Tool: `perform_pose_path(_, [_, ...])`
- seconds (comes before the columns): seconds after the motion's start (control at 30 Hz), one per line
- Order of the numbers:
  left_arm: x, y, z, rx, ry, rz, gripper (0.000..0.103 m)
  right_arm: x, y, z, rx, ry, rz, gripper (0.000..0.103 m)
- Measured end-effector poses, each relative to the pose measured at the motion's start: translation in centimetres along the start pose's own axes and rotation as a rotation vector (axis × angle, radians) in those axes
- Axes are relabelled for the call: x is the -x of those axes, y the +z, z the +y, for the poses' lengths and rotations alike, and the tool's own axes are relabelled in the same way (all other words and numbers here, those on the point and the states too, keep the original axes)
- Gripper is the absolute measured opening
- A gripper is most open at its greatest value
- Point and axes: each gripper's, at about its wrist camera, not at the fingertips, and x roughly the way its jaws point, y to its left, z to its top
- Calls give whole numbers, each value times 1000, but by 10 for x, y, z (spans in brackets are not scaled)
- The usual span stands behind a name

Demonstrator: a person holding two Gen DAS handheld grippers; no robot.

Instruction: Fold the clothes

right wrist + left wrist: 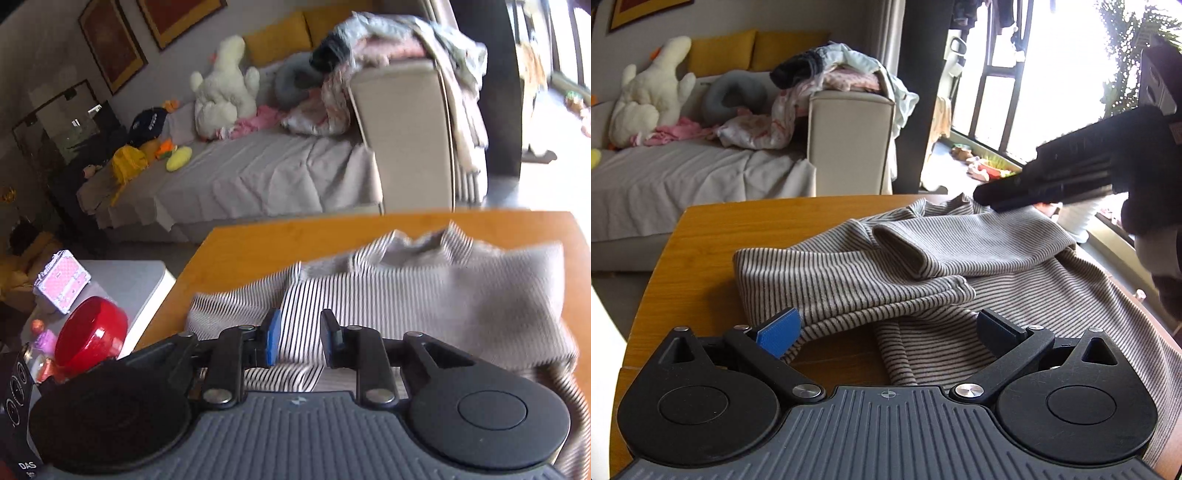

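**foldnerd:** Working out from the striped top (923, 258): it's lying on the wooden table (713, 236), body spread flat, both sleeves (945, 243) already crossed over the chest. The left gripper (888, 330) is sitting right at the near edge of the top, jaws spread wide, blue pads either side of a fold but not pinching it. The right gripper (298, 341) is hanging just above the top's near side, jaws parted a little with stripes showing through the gap, gripping nothing. So I'm reading this as sleeves done, with the body fold coming up.

**lintroller:** Agreed. I'm guessing the next move needs both grippers biting the near hem and carrying it up toward the collar (432, 240), keeping the sleeves from sliding off.

**foldnerd:** Trouble is, the hem is hiding under the gripper bodies in both views, and the right view is smearing so badly that the far side of the top is just grey mush.

**lintroller:** Also the top's right side is running off the frame. Well beyond the top, a sofa (701, 173) is carrying a clothes heap (827, 74), which may be waiting its turn.
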Motion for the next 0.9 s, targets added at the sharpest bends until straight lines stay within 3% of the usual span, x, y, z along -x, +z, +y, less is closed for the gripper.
perform_pose_path(0.07, [1, 0, 0, 0, 6, 6, 103, -20, -11, -8, -89, 25, 78, 26])
perform_pose_path(0.17, [2, -1, 1, -3, 34, 24, 103, -43, -21, -5, -121, 44, 119, 28])
perform_pose_path(0.23, [4, -2, 2, -2, 46, 35, 103, -44, -17, 12, -49, 49, 100, 11])
perform_pose_path(0.33, [7, -2, 4, 4, 53, 43, 103, -26, 4, 48, 81, 114, 12, 7])
perform_pose_path(0.5, [13, 1, 1, 18, 46, 23, 103, 31, 53, 94, 241, 207, -249, 7])
perform_pose_path(0.67, [11, 1, -3, 10, 40, 33, 103, 71, 82, 90, 309, 134, -405, 7])
perform_pose_path(0.9, [4, 3, -9, 12, 24, 49, 103, 98, 82, 14, 228, -65, -478, 7])
